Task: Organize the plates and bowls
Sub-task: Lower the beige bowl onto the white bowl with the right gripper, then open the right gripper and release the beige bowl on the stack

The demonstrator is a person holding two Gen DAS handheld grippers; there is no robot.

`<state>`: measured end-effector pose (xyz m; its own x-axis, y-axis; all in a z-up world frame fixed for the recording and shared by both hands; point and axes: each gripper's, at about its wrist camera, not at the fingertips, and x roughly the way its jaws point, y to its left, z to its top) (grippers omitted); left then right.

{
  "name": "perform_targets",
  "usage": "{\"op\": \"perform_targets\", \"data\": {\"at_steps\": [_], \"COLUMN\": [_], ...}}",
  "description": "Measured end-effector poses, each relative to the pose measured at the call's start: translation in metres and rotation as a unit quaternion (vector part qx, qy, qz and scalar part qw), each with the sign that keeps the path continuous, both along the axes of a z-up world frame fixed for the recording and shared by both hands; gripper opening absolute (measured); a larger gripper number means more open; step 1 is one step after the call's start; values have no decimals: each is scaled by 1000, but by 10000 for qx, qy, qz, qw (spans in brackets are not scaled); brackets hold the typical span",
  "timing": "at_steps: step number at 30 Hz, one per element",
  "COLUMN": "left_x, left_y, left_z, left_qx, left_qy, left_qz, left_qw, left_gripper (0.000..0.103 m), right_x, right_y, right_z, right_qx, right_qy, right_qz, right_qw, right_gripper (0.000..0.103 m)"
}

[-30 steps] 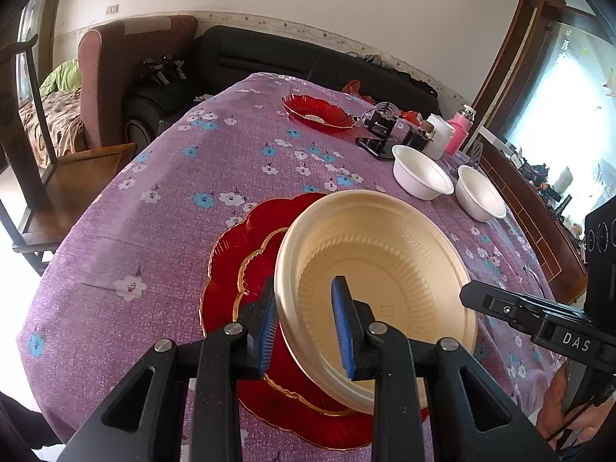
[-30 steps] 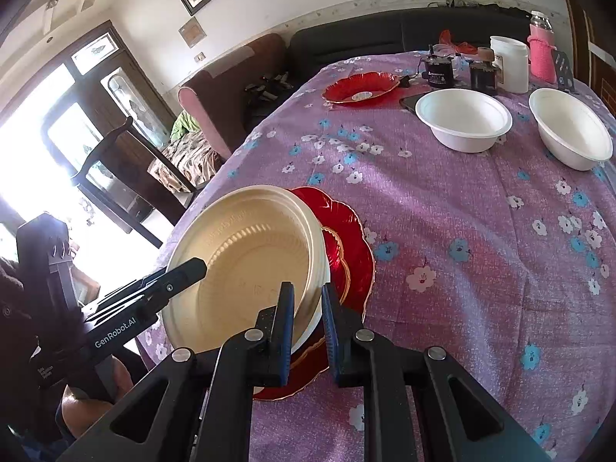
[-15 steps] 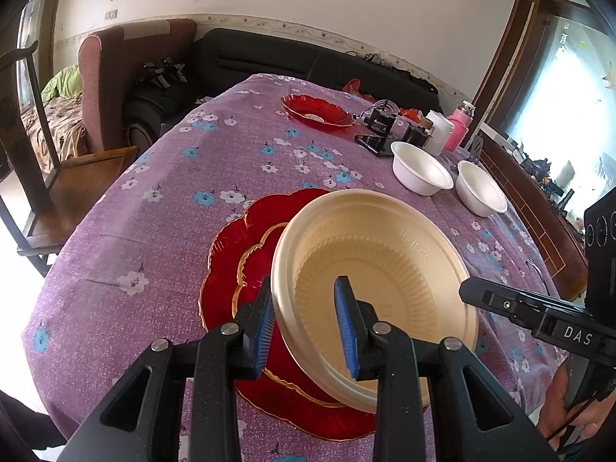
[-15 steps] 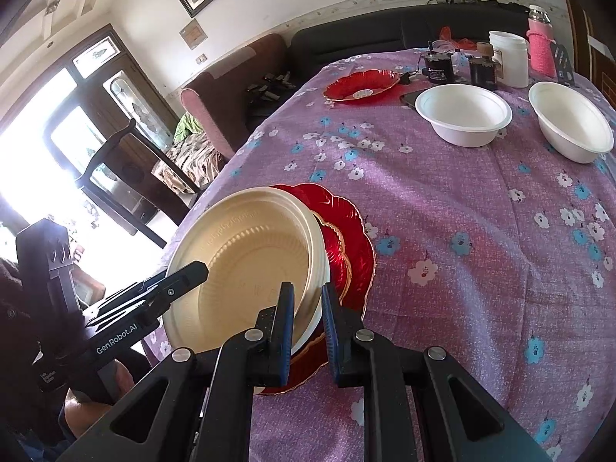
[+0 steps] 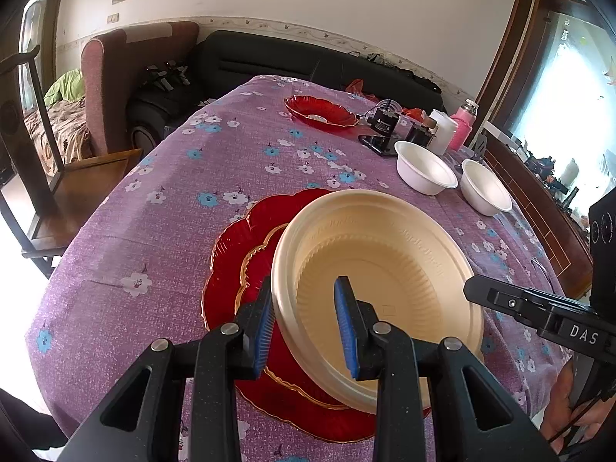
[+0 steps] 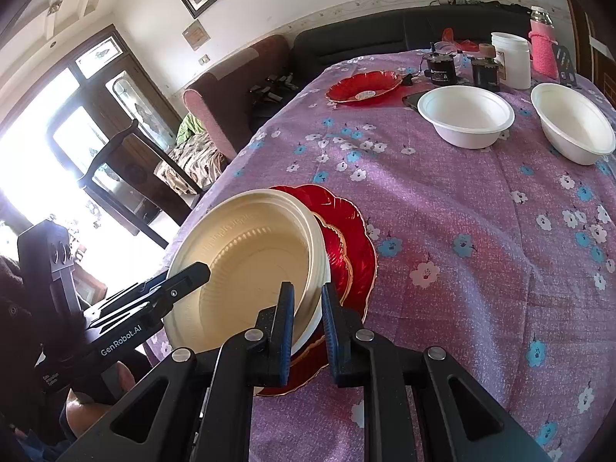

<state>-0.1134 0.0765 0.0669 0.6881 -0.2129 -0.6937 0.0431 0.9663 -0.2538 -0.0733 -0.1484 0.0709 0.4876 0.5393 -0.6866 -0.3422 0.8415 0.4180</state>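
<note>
A cream plastic bowl (image 5: 389, 269) is held tilted above a stack of red scalloped plates (image 5: 238, 254) on the purple flowered tablecloth. My left gripper (image 5: 304, 323) straddles the bowl's near rim, jaws apart around it. My right gripper (image 6: 308, 319) is shut on the opposite rim of the cream bowl (image 6: 246, 261), which seems to be two nested bowls, over the red plates (image 6: 350, 246). Two white bowls (image 6: 466, 115) (image 6: 573, 127) and a small red dish (image 6: 365, 84) sit farther back.
At the table's far end stand a white jar (image 6: 512, 59), a pink bottle (image 6: 543, 50), small black devices (image 6: 442, 73) and a phone. A wooden chair (image 5: 42, 177), an armchair and a black sofa (image 5: 292, 65) lie beyond the table's edge.
The cream bowl has been lifted slightly and tilted a little more over the red plates. Both grippers stay on its rim.
</note>
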Motion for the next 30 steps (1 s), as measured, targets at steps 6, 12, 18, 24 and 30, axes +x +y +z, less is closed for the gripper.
{"op": "perform_targets", "data": {"at_steps": [6, 12, 18, 24, 30], "left_x": [0, 0, 0, -1, -1], "left_y": [0, 1, 0, 1, 2], "left_z": [0, 0, 0, 0, 0], "left_qx": [0, 5, 6, -1, -27], "left_qy": [1, -10, -10, -13, -8], "left_qz": [1, 7, 8, 9, 18], "left_qw": [10000, 10000, 10000, 10000, 10000], "left_gripper": [28, 28, 28, 28, 31], "right_x": [0, 0, 0, 0, 0], "right_y": [0, 0, 0, 0, 1], "right_z": [0, 0, 1, 1, 2], "right_qx": [-10, -17, -13, -13, -14], "right_qy": [-13, -15, -28, -31, -43], "right_qz": [10, 10, 17, 18, 20], "right_qw": [10000, 10000, 10000, 10000, 10000], "right_gripper": [16, 16, 16, 16, 16]}}
